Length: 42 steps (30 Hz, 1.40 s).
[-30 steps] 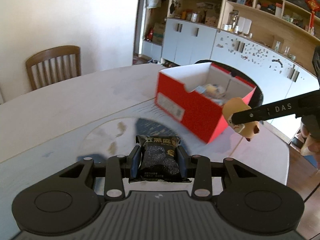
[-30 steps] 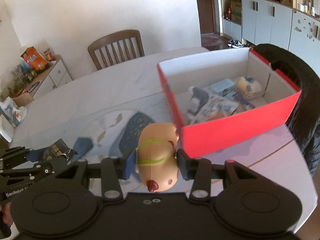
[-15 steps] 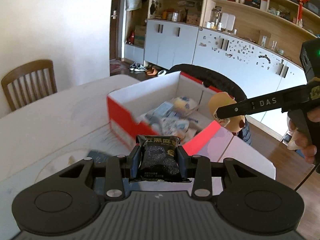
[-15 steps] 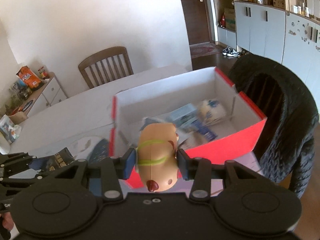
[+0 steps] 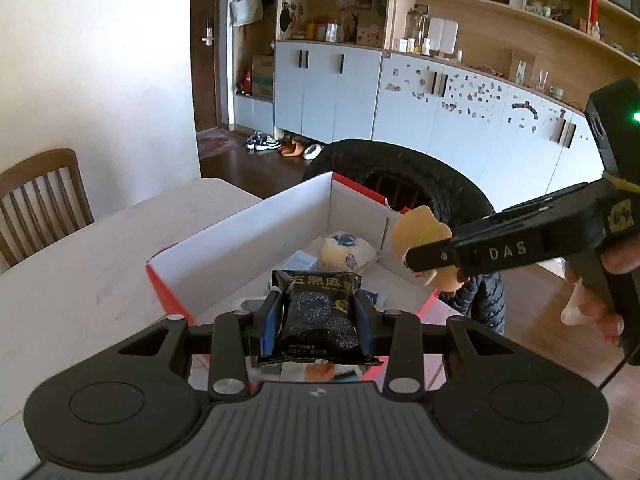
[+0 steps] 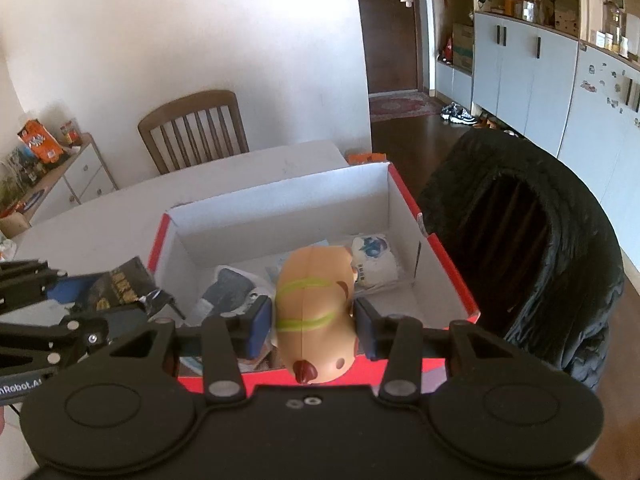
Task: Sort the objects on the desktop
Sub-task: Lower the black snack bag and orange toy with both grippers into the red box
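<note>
My left gripper [image 5: 318,322] is shut on a black snack packet [image 5: 318,316] with gold lettering, held over the near part of the open red box [image 5: 168,296]. My right gripper [image 6: 314,330] is shut on a tan toy animal [image 6: 314,312] with a green band, also above the red box [image 6: 452,276]. Seen from the left wrist, the right gripper [image 5: 430,268] and its toy [image 5: 418,232] hang over the box's right wall. From the right wrist, the left gripper's packet [image 6: 116,284] sits at the box's left wall. Inside lie a white pouch [image 6: 374,260] and several packets.
The box stands on a pale table [image 5: 80,272]. A chair draped with a black coat [image 6: 532,248] stands just beyond the box. A wooden chair [image 6: 192,128] is at the table's far side. Cabinets [image 5: 340,92] line the back wall.
Both grippers have carried their items across the table to above the red box. The box now lies directly beneath them; grips are unchanged.
</note>
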### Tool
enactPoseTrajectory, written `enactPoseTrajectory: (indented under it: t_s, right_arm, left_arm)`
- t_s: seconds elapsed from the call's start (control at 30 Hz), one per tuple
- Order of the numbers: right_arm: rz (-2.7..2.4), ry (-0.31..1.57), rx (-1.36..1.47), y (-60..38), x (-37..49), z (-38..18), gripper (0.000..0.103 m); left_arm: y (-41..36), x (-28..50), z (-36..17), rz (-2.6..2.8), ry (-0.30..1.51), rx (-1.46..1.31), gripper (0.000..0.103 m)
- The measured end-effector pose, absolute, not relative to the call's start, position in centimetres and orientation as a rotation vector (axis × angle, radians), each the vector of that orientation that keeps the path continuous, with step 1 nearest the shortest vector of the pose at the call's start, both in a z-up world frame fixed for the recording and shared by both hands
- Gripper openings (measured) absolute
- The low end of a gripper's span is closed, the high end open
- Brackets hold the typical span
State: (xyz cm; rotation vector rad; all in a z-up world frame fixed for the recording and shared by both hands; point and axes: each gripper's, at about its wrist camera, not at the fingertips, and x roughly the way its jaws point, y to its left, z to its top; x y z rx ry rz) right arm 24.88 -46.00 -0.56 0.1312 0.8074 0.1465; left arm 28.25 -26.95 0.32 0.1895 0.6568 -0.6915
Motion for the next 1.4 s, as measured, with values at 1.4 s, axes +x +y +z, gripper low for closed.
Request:
enactPoseTrajectory:
  t_s: [1.4]
  right_arm:
    - [0.225,1.098,-0.088,-46.2,32.2,-8.3,0.044]
  left_arm:
    - [-38.4,40.6,-8.8,-0.721,0.975,0.471,0.037]
